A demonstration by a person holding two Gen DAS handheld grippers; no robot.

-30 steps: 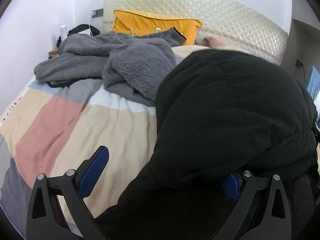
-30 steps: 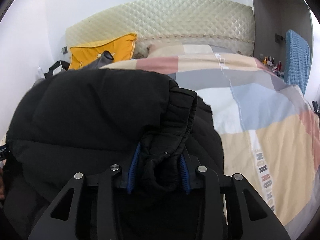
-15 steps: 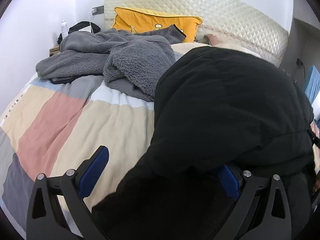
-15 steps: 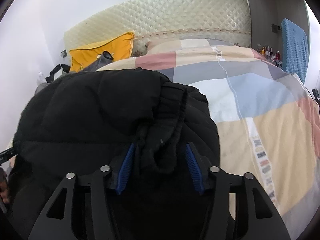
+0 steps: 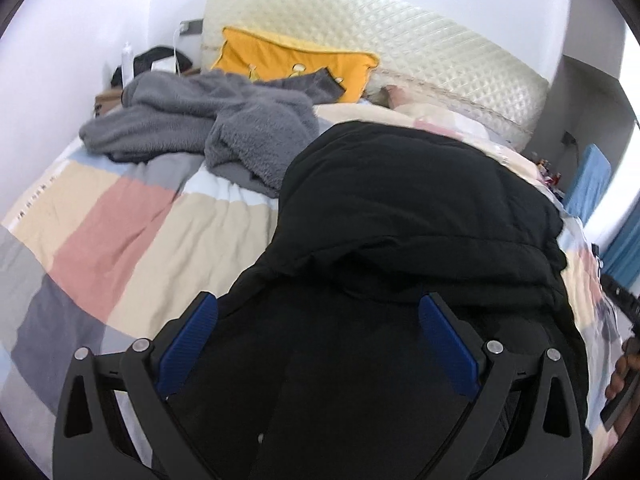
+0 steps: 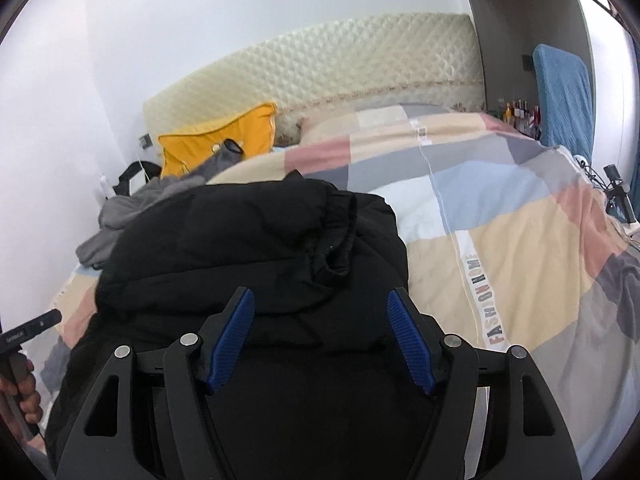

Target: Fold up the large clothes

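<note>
The black padded jacket [image 5: 408, 208] lies doubled over on the bed [image 5: 120, 224], near its foot edge and roughly midway across the patchwork cover, with the folded upper layer resting on the lower one and an elastic cuffed sleeve end [image 6: 340, 232] sitting on top toward the right side. It looks laid this way so the bulk stacks into a compact block, the loose sleeve tucked inward rather than trailing over the cover.

The left gripper [image 5: 316, 344] hovers with its blue pads spread wide apart, released and holding nothing; the jacket's near hem fills the space just beyond and below it. The right gripper [image 6: 320, 340] is likewise spread open and empty, poised above the near part of the jacket, with the cuff just ahead of it. Whether either gripper touches the cloth cannot be told.

Judging by this, one fold is laid down and both tools are free for the next grab.

A grey fleece garment [image 5: 224, 128] lies heaped toward the bed's head-left corner, just beside the jacket, in front of a yellow pillow [image 5: 288, 60].
</note>
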